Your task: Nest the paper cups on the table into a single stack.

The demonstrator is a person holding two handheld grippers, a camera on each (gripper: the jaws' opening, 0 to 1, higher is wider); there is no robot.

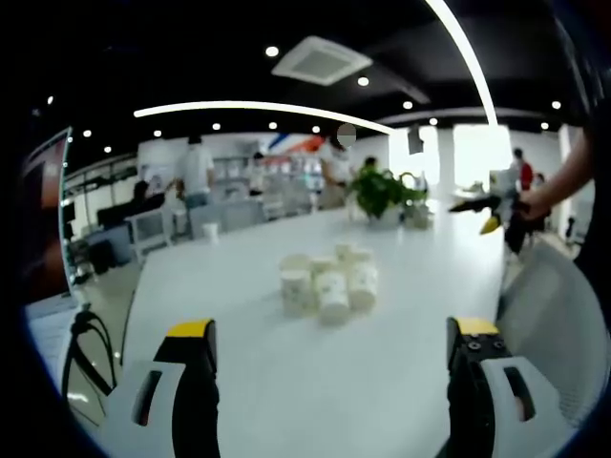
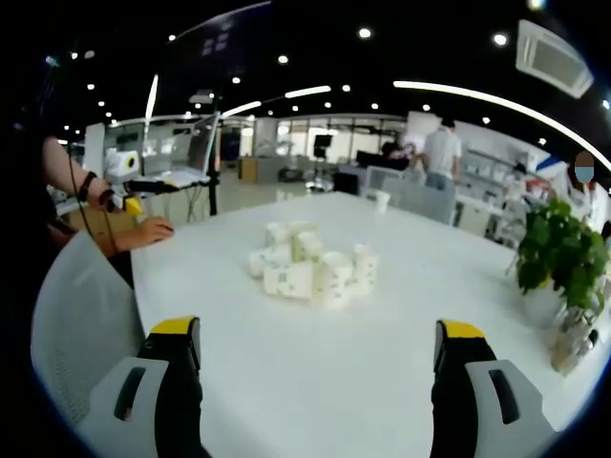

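Note:
Several white paper cups (image 1: 329, 281) with small printed marks stand bunched together mid-table on the white table (image 1: 286, 382). In the left gripper view my left gripper (image 1: 332, 329) is open, its yellow-tipped jaws wide apart, well short of the cluster and holding nothing. The right gripper (image 1: 494, 205) shows far right above the table edge, held in a hand. In the right gripper view the same cups (image 2: 310, 267) sit ahead of my open, empty right gripper (image 2: 317, 329). The left gripper (image 2: 126, 186) appears at the far left beside a hand resting on the table.
One lone cup (image 1: 210, 230) (image 2: 382, 200) stands at the far table edge. A potted plant (image 1: 382, 191) (image 2: 558, 253) sits on the table beyond the cluster. A white mesh chair (image 1: 544, 296) (image 2: 76, 315) stands beside the table. People stand in the office behind.

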